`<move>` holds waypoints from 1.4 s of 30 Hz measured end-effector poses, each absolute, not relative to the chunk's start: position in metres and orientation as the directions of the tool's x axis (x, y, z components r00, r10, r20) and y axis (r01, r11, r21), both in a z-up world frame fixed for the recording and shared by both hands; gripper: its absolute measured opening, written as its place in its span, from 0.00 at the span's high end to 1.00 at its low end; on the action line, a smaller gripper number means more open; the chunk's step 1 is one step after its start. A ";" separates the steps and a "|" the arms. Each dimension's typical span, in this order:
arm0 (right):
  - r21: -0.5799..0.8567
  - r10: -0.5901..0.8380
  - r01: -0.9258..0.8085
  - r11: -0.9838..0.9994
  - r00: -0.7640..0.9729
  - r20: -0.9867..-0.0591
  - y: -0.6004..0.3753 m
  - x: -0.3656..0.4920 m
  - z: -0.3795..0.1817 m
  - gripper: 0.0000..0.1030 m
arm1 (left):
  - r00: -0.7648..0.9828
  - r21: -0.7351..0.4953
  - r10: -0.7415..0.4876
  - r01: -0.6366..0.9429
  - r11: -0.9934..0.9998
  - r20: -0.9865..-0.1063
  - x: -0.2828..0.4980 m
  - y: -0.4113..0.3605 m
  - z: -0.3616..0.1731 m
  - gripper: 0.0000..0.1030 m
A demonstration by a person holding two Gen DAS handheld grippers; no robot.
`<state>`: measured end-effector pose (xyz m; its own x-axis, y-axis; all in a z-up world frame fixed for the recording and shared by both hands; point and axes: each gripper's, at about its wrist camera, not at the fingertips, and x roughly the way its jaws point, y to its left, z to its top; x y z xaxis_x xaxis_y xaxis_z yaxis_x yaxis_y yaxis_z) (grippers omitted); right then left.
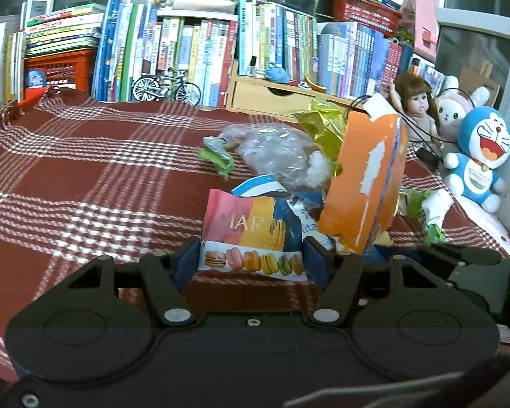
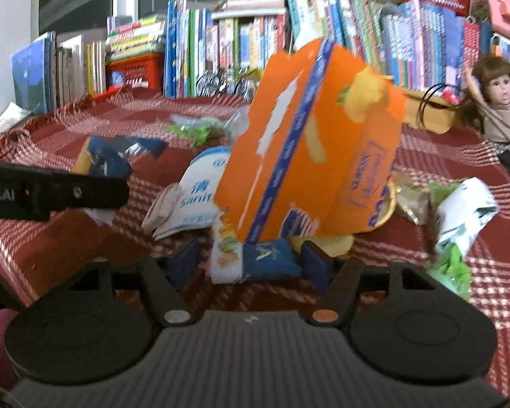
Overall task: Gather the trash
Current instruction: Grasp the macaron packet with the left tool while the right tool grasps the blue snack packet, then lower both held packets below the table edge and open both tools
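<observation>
Left wrist view is showing the left gripper (image 1: 251, 258) clamping a macaron-print packet (image 1: 251, 238) on the red plaid tablecloth (image 1: 85, 170), while the right gripper (image 2: 251, 263) is pinching a blue-and-white wrapper (image 2: 255, 260) beneath a tilting orange carton (image 2: 306, 149) amid the litter pile.

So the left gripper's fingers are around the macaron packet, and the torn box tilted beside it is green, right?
Not green: the torn box is orange, as the left wrist view shows. The left gripper does have its fingers around the macaron packet.
</observation>
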<state>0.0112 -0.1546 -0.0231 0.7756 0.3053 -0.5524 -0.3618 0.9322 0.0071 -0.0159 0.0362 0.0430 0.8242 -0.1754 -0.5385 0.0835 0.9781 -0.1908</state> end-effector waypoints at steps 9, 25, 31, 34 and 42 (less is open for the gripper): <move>0.051 0.356 -0.399 0.916 0.746 -0.563 -0.164 -0.016 -0.011 0.42 | 0.829 -0.190 -0.181 0.092 0.977 -0.529 -0.028 0.041 0.047 0.39; 0.111 0.524 -0.610 0.784 0.556 -0.645 -0.172 -0.109 -0.010 0.42 | 0.651 -0.228 -0.371 0.298 0.927 -0.662 -0.107 0.049 0.038 0.40; 0.157 0.502 -0.645 0.748 0.395 -0.770 -0.170 -0.120 -0.054 0.42 | 0.527 -0.183 -0.334 0.318 0.930 -0.782 -0.126 0.038 -0.009 0.40; 0.180 0.484 -0.640 0.747 0.337 -0.807 -0.162 -0.111 -0.083 0.42 | 0.456 -0.167 -0.303 0.315 0.934 -0.837 -0.121 0.028 -0.043 0.40; 0.211 0.468 -0.646 0.733 0.254 -0.847 -0.143 -0.102 -0.124 0.29 | 0.342 -0.083 -0.196 0.318 0.945 -0.919 -0.115 0.004 -0.103 0.26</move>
<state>-0.1025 -0.1433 -0.1238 0.2538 0.4676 -0.8467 -0.6464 0.7332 0.2111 -0.1152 0.0039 -0.1026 0.3416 -0.1958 -0.9192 0.3177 0.9446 -0.0831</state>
